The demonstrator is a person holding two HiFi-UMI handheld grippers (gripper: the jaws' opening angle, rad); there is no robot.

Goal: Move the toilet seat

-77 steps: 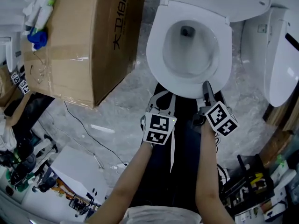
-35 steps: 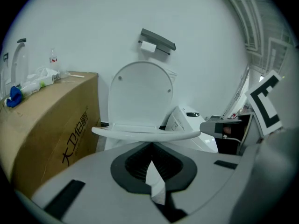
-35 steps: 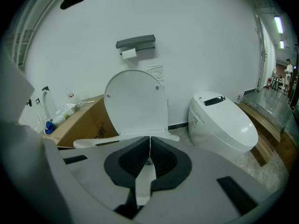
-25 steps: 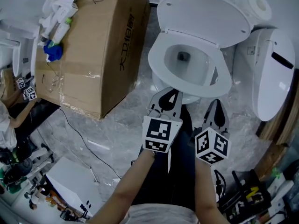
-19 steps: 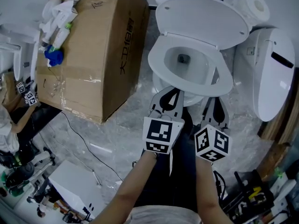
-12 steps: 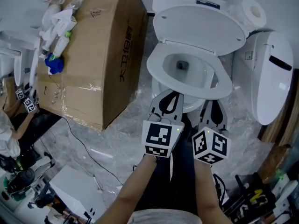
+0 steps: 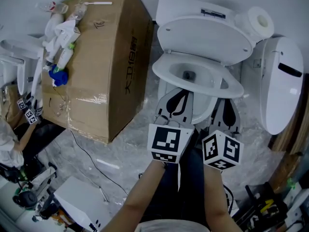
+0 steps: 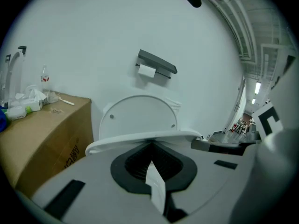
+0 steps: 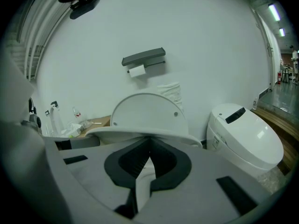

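The white toilet seat [image 7: 199,81] stands part-raised, its front rim lifted off the bowl, with the lid [image 7: 207,33] upright behind it. My left gripper [image 7: 180,93] is shut, its tips tucked under the seat's front rim with nothing between the jaws. My right gripper [image 7: 223,100] is shut too, under the rim further right. In the left gripper view the seat's rim [image 8: 140,137] runs just above the left gripper [image 8: 152,147], the lid [image 8: 139,115] behind it. The right gripper view shows the same rim [image 9: 145,133] over the right gripper [image 9: 149,143].
A large cardboard box [image 7: 96,57] with bottles and rags on top stands left of the toilet. A second white toilet [image 7: 280,86] is close on the right. A paper roll [image 7: 258,19] sits on the tank. Tools and cables lie on the floor behind me.
The seat's front edge has risen, so the seat tilts more steeply toward the lid. Both grippers have moved forward and up beneath it, still shut.
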